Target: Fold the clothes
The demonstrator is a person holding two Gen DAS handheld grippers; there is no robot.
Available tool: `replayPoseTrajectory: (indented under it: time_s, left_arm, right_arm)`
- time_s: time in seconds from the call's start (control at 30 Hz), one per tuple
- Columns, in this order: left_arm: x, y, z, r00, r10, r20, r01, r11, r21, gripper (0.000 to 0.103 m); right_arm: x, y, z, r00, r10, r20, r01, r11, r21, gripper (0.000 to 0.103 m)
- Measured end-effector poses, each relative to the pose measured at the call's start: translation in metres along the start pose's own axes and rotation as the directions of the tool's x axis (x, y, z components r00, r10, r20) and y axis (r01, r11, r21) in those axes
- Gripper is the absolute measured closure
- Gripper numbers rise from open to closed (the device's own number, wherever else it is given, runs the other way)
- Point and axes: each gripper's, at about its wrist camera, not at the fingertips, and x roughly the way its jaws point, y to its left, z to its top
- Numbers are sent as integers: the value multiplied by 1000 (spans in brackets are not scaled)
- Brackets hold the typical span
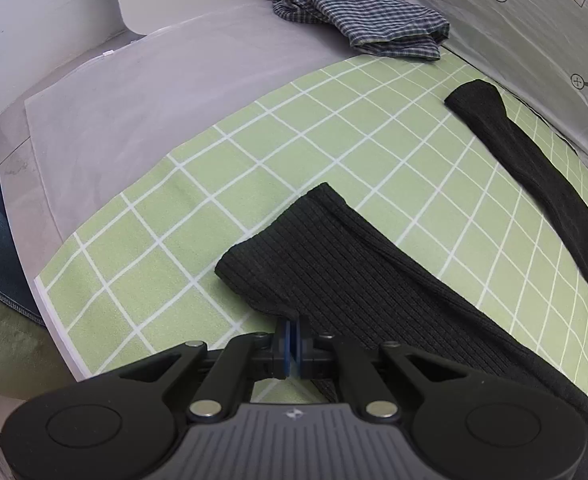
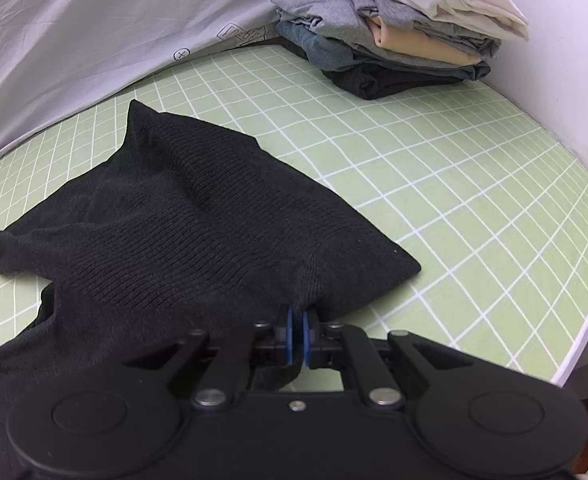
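Note:
A black ribbed knit garment (image 1: 333, 264) lies on the green checked cloth (image 1: 254, 168). Its near sleeve runs toward my left gripper (image 1: 293, 322), which is shut on the sleeve's lower edge. A second black sleeve (image 1: 533, 168) stretches along the far right. In the right wrist view the garment's body (image 2: 198, 216) is spread wide on the green checked cloth (image 2: 453, 184), and my right gripper (image 2: 297, 314) is shut on its near hem by the corner.
A crumpled blue-checked shirt (image 1: 357, 16) lies at the back of the left wrist view, by grey sheeting (image 1: 154, 92). A stack of folded clothes (image 2: 397, 28) stands at the back right against a white wall. Printed plastic sheeting (image 2: 74, 40) drapes the far edge.

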Motion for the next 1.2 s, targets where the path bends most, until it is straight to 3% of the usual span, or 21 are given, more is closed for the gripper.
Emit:
replayPoseTrajectory:
  time_s: [0.07, 0.13, 0.2, 0.3, 0.43, 0.53, 0.67, 0.7, 0.8, 1.07, 1.2]
  left_arm:
    - [-4, 6, 0, 1000, 27, 11, -27, 1000, -6, 94]
    - [-13, 8, 0, 998, 59, 28, -59, 998, -9, 79]
    - [-23, 8, -2, 997, 69, 43, -69, 998, -16, 66]
    - [-41, 4, -4, 997, 25, 67, -24, 999, -24, 49]
    - [-62, -23, -8, 994, -9, 109, 7, 1000, 20, 39]
    - [-66, -56, -17, 993, -55, 103, 42, 991, 127, 37]
    - [-60, -103, -35, 996, -61, 57, 43, 959, 281, 33]
    - [-57, -114, -39, 997, -59, 49, 41, 947, 318, 33]
    - [-50, -149, -50, 998, -60, 22, 45, 904, 424, 33]
    - [-26, -226, -57, 995, -93, -36, 98, 850, 518, 33]
    - [-9, -272, -54, 996, -79, -50, 93, 818, 567, 33]
  right_arm:
    - [-1, -3, -6, 999, 42, -32, -42, 999, -14, 96]
    - [-6, -5, -10, 998, 56, -22, -56, 998, -27, 85]
    - [-12, -10, -9, 998, 56, 9, -55, 998, -35, 56]
    - [-19, -20, -1, 997, 56, 54, -54, 998, -40, 54]
    - [-17, -29, 12, 994, 64, 93, -60, 997, -46, 43]
    - [-7, -32, 24, 991, 84, 103, -78, 995, -63, 46]
    - [10, -27, 44, 983, 159, 95, -150, 984, -96, 80]
    - [15, -25, 49, 980, 172, 95, -162, 981, -106, 82]
    - [28, -17, 68, 976, 191, 106, -175, 975, -138, 83]
    - [80, 6, 133, 968, 225, 114, -202, 963, -180, 82]
    - [107, 22, 160, 959, 266, 95, -242, 947, -210, 72]
